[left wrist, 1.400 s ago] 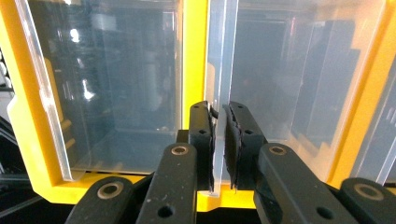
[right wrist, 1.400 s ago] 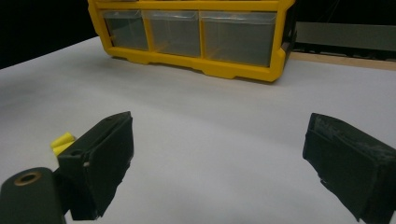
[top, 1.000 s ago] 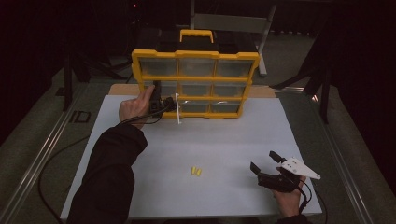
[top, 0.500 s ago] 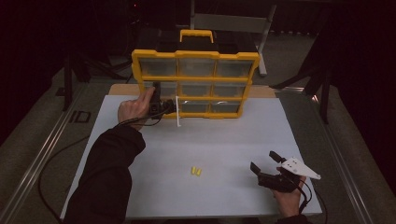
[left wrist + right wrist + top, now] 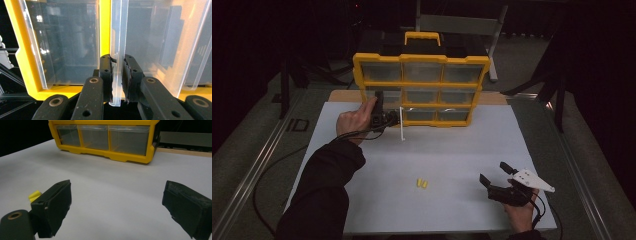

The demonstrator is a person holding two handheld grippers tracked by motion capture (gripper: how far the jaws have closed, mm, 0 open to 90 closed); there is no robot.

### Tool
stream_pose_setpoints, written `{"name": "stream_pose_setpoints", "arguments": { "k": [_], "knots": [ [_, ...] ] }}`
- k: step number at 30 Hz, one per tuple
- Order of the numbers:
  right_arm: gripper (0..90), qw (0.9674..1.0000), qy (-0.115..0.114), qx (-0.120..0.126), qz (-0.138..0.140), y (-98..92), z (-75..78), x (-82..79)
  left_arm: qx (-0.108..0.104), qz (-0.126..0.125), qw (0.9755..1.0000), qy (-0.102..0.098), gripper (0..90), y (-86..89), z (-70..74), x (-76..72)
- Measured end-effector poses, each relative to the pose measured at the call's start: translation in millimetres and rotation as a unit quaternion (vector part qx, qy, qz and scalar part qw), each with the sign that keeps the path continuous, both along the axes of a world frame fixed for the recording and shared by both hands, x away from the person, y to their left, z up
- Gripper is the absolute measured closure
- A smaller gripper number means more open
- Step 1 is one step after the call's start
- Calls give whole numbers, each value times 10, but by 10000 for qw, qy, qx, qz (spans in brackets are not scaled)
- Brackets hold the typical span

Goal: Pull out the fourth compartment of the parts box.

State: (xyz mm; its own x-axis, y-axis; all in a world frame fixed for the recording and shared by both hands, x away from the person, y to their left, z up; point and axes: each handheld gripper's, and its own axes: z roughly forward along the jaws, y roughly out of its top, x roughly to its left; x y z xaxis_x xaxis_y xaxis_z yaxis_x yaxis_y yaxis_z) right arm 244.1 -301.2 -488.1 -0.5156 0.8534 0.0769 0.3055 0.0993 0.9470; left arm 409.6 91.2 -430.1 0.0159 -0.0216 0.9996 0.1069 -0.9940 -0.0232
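Note:
A yellow organiser (image 5: 421, 60) with clear drawers stands upright at the back of the white mat (image 5: 452, 150). My left gripper (image 5: 395, 119) is at its bottom-left drawer. In the left gripper view my left gripper (image 5: 117, 77) is shut on the drawer's clear plastic edge (image 5: 117, 37), next to the yellow frame (image 5: 105, 25). That clear drawer edge (image 5: 402, 125) sticks out toward the mat. My right gripper (image 5: 495, 172) rests open at the front right with nothing between its jaws, as the right gripper view shows (image 5: 120, 195). Two small yellow pieces (image 5: 422, 184) lie on the mat left of it.
A wooden board edge (image 5: 492, 98) shows behind the mat, and a dark metal stand (image 5: 457, 25) rises beyond the organiser. A cable (image 5: 272, 170) trails off the mat's left side. The yellow pieces (image 5: 34, 195) lie just past my right gripper's left jaw.

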Motion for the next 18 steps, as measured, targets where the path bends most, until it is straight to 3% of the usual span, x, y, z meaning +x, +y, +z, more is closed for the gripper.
{"name": "stream_pose_setpoints", "arguments": {
  "k": [10,18],
  "knots": [
    [87,10000,3,0,9,9,-4,3,-118,-65,9999,-16,800,-2,-5,-126],
    [87,10000,3,0,11,8,-4,2,-43,-47,10000,23,800,-8,14,-190]
  ]
}}
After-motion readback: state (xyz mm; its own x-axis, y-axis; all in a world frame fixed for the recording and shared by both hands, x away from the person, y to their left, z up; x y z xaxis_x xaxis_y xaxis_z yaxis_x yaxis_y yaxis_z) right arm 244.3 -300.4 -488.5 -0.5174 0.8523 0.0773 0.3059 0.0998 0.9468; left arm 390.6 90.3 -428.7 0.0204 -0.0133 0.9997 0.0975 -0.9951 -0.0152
